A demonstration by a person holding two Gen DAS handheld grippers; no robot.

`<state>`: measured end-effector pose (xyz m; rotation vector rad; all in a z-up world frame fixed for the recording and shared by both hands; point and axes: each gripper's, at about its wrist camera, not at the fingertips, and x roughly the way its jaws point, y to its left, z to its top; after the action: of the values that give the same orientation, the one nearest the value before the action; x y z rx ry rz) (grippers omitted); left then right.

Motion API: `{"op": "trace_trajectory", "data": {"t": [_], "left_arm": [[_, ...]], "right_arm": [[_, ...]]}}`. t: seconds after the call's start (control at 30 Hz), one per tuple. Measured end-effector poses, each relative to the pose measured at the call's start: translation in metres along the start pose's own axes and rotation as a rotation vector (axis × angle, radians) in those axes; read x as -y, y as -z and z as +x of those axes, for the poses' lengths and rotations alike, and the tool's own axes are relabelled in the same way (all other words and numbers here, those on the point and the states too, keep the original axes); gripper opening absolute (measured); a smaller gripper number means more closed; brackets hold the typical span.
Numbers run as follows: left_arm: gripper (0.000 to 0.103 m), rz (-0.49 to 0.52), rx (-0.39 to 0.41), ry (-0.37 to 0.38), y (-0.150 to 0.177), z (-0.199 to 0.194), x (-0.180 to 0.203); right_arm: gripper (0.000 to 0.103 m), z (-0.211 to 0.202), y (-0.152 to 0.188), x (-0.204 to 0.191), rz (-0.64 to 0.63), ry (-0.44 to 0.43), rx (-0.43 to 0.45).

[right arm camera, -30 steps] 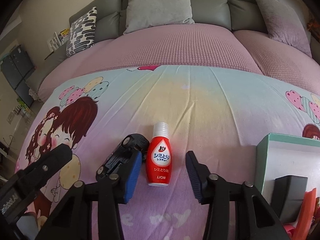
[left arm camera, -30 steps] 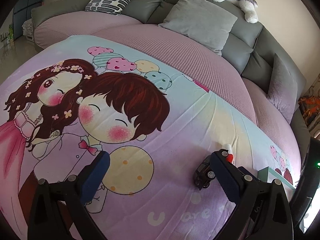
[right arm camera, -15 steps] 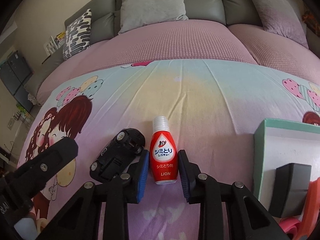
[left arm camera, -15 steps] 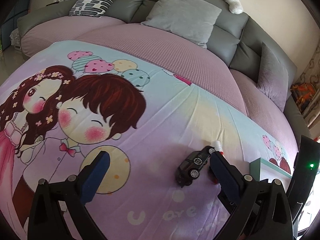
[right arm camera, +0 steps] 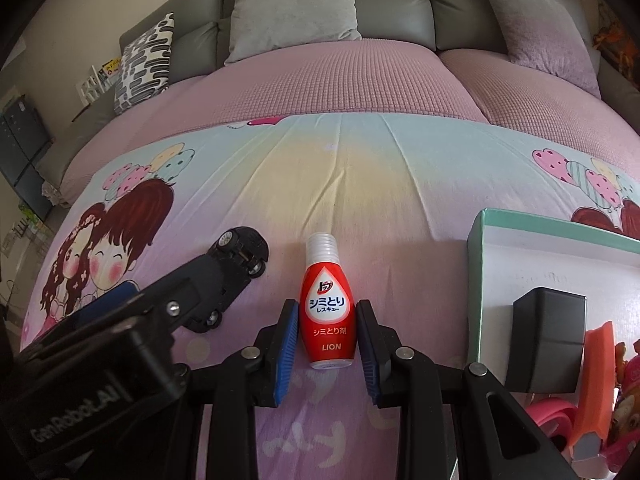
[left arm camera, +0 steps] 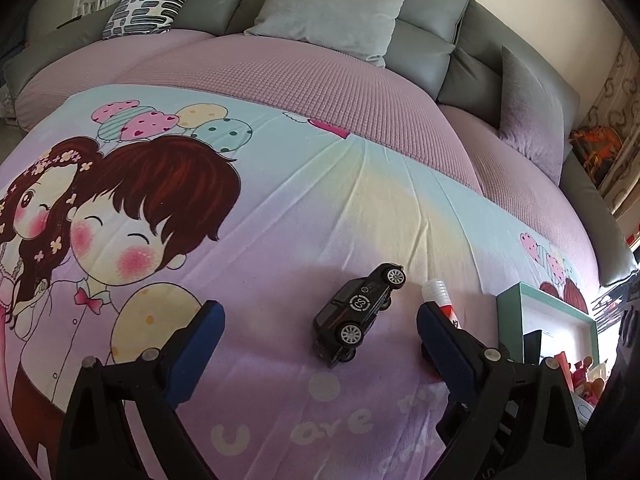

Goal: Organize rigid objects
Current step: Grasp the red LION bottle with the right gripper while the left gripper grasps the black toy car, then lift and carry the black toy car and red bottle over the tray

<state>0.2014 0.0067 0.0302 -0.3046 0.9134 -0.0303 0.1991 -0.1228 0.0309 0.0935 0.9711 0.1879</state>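
the right gripper (right arm camera: 327,332) had just closed its jaws onto the red bottle (right arm camera: 328,312), and its 2 blue pads pressed the bottle's lower body from either side while the bottle lay on the printed bedsheet (right arm camera: 360,184), white cap pointing away from the camera. the grasp looked complete but the bottle had not yet left the sheet, so the step in hand was judged to be picking it up for sorting. just to the bottle's right stood the teal-rimmed box (right arm camera: 476,264), which already held a dark block (right arm camera: 546,332) and some orange and pink items. the next move probably called for a straight lift to clear the box wall, a short carry to the right, and a release over a free spot inside. the left gripper (left arm camera: 320,336) hung with its jaws wide apart and nothing between the pads; the black toy car (left arm camera: 358,312), tipped on its side, lay on the sheet ahead of it, between the 2 fingers in that view but touched by neither. it seemed lined up to take the car, which would need the jaws lowered around the car's body before closing.
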Motion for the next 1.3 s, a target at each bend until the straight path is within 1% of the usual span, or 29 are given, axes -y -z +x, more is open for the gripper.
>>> {"op": "trace_trajectory", "data": {"t": [0.07,0.1,0.13,0.2,0.3,0.37,0.4,0.43,0.57,0.63,0.7,0.87,1.07,1.3], "left_arm": [[0.094,0.003,-0.007,0.003,0.001,0.003,0.001],[0.09,0.005,-0.009,0.002,0.001,0.004,0.001],[0.083,0.008,-0.012,0.001,0.002,0.005,0.001],[0.076,0.005,-0.023,-0.007,0.002,0.009,0.001],[0.075,0.005,-0.021,-0.009,0.002,0.013,0.001],[0.07,0.01,-0.018,-0.004,0.002,0.013,0.002],[0.064,0.016,-0.017,-0.003,0.002,0.014,0.004],[0.06,0.023,-0.014,0.0,0.002,0.014,0.005],[0.058,0.033,-0.008,0.007,0.002,0.014,0.007],[0.04,0.032,-0.007,0.019,0.003,0.014,0.007],[0.037,0.026,-0.006,0.029,0.003,0.014,0.008],[0.036,0.019,0.004,0.042,0.002,0.011,0.009],[0.036,-0.005,0.028,0.039,0.001,0.002,0.008],[0.036,-0.008,0.113,0.019,-0.005,-0.028,0.01]], "right_arm": [[0.031,0.0,0.0,0.0,-0.001,-0.001,-0.001],[0.031,0.0,0.0,0.0,-0.002,0.0,-0.001],[0.031,0.0,0.0,0.0,-0.003,0.0,-0.001],[0.031,0.0,0.0,0.0,-0.005,-0.001,-0.001],[0.031,0.0,0.001,0.0,-0.007,-0.003,-0.001],[0.031,0.0,0.001,0.0,-0.01,-0.001,-0.001],[0.031,0.0,0.001,0.0,-0.012,-0.001,-0.001],[0.031,0.0,0.001,0.0,-0.012,-0.001,-0.001],[0.031,0.0,0.002,0.0,-0.012,-0.004,-0.003],[0.031,-0.001,0.002,0.0,-0.012,-0.006,-0.005],[0.031,-0.001,0.002,0.0,-0.012,-0.006,-0.006],[0.031,-0.004,0.003,0.001,0.001,-0.008,-0.006],[0.031,-0.013,0.006,0.013,0.055,-0.026,0.003],[0.031,-0.044,0.006,0.014,0.053,-0.042,0.071]]}}
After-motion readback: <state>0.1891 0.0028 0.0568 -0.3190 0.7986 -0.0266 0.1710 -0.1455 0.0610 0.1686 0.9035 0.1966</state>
